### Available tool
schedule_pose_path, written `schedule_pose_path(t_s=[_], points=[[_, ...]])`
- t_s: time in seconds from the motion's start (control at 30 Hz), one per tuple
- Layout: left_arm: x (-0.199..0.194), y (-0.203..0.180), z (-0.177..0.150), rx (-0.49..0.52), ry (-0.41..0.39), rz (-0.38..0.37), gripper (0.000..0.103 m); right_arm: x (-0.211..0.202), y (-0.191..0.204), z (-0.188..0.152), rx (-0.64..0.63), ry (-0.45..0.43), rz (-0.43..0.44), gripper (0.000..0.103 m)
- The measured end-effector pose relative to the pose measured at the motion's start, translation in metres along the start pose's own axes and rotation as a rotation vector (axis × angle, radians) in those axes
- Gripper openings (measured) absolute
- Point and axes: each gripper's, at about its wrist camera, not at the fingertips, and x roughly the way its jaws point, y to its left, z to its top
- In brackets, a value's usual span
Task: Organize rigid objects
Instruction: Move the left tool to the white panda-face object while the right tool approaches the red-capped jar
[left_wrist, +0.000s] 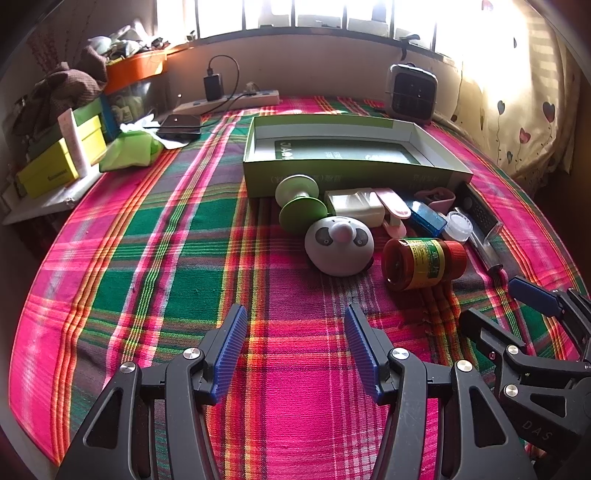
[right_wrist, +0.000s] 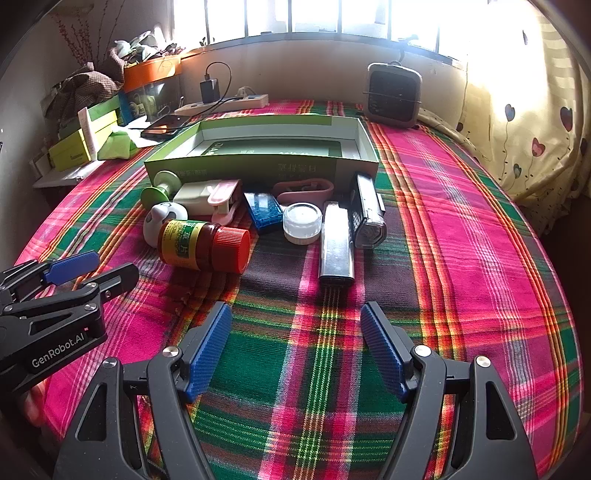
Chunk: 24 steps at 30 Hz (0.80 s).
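An open green box (left_wrist: 351, 171) (right_wrist: 258, 166) stands on the plaid cloth. In front of it lie a green spool (left_wrist: 301, 203), a white panda dome (left_wrist: 338, 247), a brown jar with a red cap (left_wrist: 424, 264) (right_wrist: 203, 245), a blue case (right_wrist: 262, 210), a white round lid (right_wrist: 302, 223), a silver bar (right_wrist: 336, 247) and a black device (right_wrist: 367, 210). My left gripper (left_wrist: 295, 350) is open and empty, short of the panda dome. My right gripper (right_wrist: 295, 347) is open and empty, short of the silver bar.
A grey fan heater (left_wrist: 412, 92) (right_wrist: 393, 96) stands at the back. A power strip (left_wrist: 229, 101) and a phone (left_wrist: 179, 125) lie back left. Yellow and green boxes (left_wrist: 59, 162) stack at the left. A heart-print curtain (right_wrist: 535, 140) hangs right.
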Motion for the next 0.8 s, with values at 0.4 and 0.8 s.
schedule_pose_path(t_s=[0.4, 0.8], points=[[0.003, 0.023, 0.009, -0.05, 0.024, -0.066, 0.054, -0.005, 0.017, 0.018, -0.095, -0.025, 0.179, 0.073], [0.006, 0.036, 0.015, -0.073, 0.032, -0.109, 0.054, 0.02, 0.028, 0.041, -0.052, 0.024, 0.205, 0.073]])
